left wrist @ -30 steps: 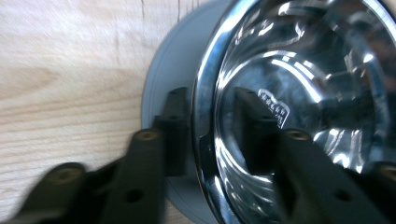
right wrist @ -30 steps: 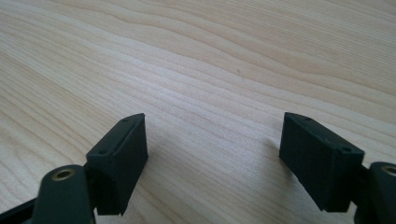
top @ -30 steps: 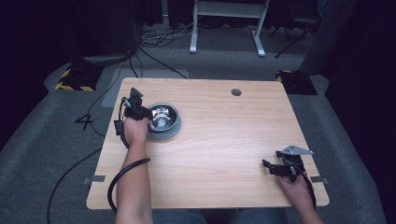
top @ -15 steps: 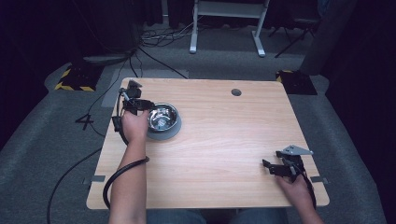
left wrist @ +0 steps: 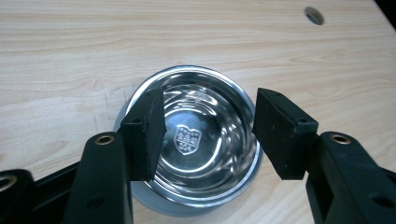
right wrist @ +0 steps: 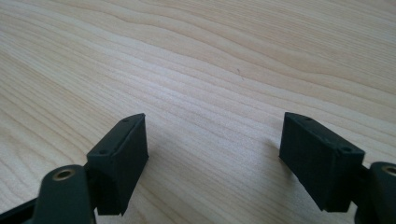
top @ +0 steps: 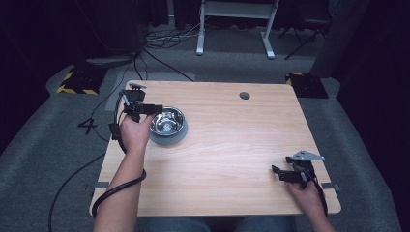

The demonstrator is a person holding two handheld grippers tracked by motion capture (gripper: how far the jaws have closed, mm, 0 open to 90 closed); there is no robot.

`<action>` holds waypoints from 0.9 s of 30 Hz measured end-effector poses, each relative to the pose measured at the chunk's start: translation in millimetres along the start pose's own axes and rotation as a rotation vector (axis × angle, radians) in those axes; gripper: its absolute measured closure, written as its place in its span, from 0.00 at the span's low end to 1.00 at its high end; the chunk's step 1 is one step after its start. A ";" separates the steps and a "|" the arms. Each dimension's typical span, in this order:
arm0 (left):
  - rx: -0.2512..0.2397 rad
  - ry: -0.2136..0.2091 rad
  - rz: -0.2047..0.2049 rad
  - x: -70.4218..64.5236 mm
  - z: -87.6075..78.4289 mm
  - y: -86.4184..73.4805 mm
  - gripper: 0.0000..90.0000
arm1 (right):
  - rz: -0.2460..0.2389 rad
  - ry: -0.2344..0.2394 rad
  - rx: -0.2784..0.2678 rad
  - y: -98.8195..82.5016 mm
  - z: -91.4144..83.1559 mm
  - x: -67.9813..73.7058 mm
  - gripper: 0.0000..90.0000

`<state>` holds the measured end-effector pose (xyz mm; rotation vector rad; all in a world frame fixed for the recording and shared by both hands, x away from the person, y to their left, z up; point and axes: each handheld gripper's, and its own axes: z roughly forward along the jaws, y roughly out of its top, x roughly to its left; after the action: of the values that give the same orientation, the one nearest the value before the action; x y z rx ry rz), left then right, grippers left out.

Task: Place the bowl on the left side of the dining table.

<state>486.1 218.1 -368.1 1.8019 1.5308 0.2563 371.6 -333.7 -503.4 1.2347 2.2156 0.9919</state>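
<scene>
Bowl (top: 167, 126) set on surface (top: 232, 145), left of frame. My left hand-held gripper (top: 141, 109) released, jaws just opened, hovering above it. Right hand-held gripper (top: 286, 175) released, idle, lower right.

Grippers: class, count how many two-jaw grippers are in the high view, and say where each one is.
2. The left gripper hangs over the round shiny steel bowl at the table's left; the right gripper sits near the wooden table's front right corner.

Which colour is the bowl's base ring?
Grey, under the shiny steel bowl; clearest in the high view.

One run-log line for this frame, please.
left claw: open, above steel bowl | right claw: open, low over table | bowl: empty
</scene>
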 end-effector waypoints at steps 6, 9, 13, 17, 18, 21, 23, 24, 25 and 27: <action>-0.034 -0.062 0.010 1.0 -18.2 -15.7 0.48 | -0.001 0.001 0.001 0.0 -0.1 -0.1 0.26; -0.051 -0.077 0.018 0.6 -25.3 -22.4 0.48 | -0.001 0.001 0.000 -0.1 -0.1 -0.1 0.26; -0.052 -0.089 0.046 -0.9 -33.8 -30.4 0.48 | 0.000 0.001 -0.001 -0.1 0.0 -0.1 0.27; -0.057 -0.105 0.079 -3.1 -45.2 -41.1 0.48 | -0.002 0.004 -0.002 -0.3 -0.2 -0.4 0.27; -0.057 -0.114 0.070 -4.9 -47.3 -43.6 0.48 | -0.002 0.005 -0.002 -0.2 -0.2 -0.5 0.27; -0.056 -0.107 0.086 -6.6 -52.2 -48.0 0.48 | -0.001 0.005 -0.002 -0.2 -0.2 -0.5 0.27; -0.057 -0.103 0.096 -8.5 -56.4 -52.9 0.48 | -0.001 0.006 -0.001 -0.2 -0.3 -0.5 0.27; -0.058 -0.105 0.101 -9.7 -60.2 -58.2 0.48 | -0.001 0.006 -0.001 -0.2 -0.3 -0.6 0.27; -0.058 -0.110 0.103 -9.8 -61.7 -61.0 0.48 | -0.003 0.007 -0.001 -0.2 -0.3 -0.8 0.27; -0.063 -0.108 0.114 -9.2 -65.3 -66.7 0.48 | -0.007 0.011 -0.001 -0.4 -0.6 -1.7 0.27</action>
<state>394.3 236.7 -362.3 1.8256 1.3332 0.2553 371.8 -335.5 -503.4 1.2230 2.2266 0.9994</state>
